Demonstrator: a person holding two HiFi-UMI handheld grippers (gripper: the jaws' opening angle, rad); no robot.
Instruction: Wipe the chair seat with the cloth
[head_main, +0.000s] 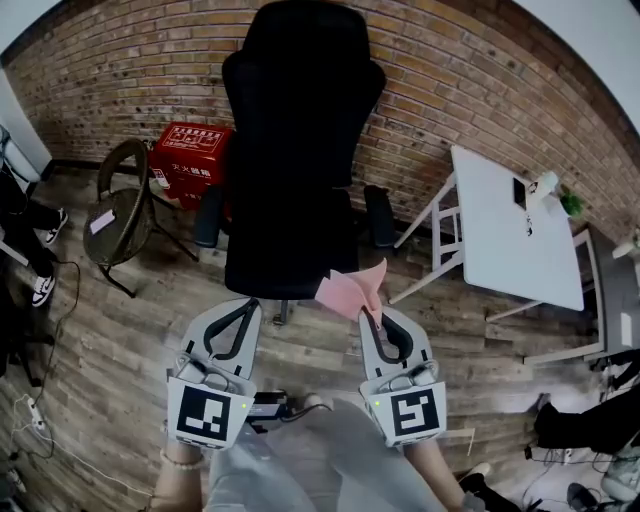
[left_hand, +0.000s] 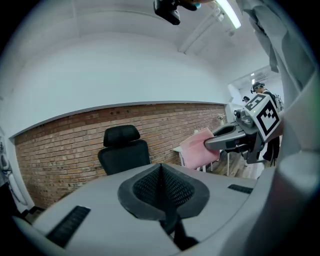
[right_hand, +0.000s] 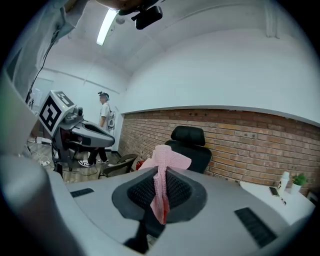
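Note:
A black office chair (head_main: 293, 160) stands in front of me against the brick wall, its seat (head_main: 280, 262) facing me. It also shows in the left gripper view as the chair (left_hand: 124, 150) and in the right gripper view as the chair (right_hand: 192, 145). A pink cloth (head_main: 352, 291) hangs at the seat's near right corner, pinched in my right gripper (head_main: 372, 318), which is shut on the cloth (right_hand: 162, 175). My left gripper (head_main: 240, 312) is shut and empty, just below the seat's front edge. From the left gripper view I see the cloth (left_hand: 197, 150) beside the right gripper (left_hand: 235, 137).
A brown round chair (head_main: 120, 215) and a red box (head_main: 188, 160) stand to the left. A white table (head_main: 515, 225) with small items stands to the right. Cables lie on the wooden floor (head_main: 100, 340). A person's legs show at the far left.

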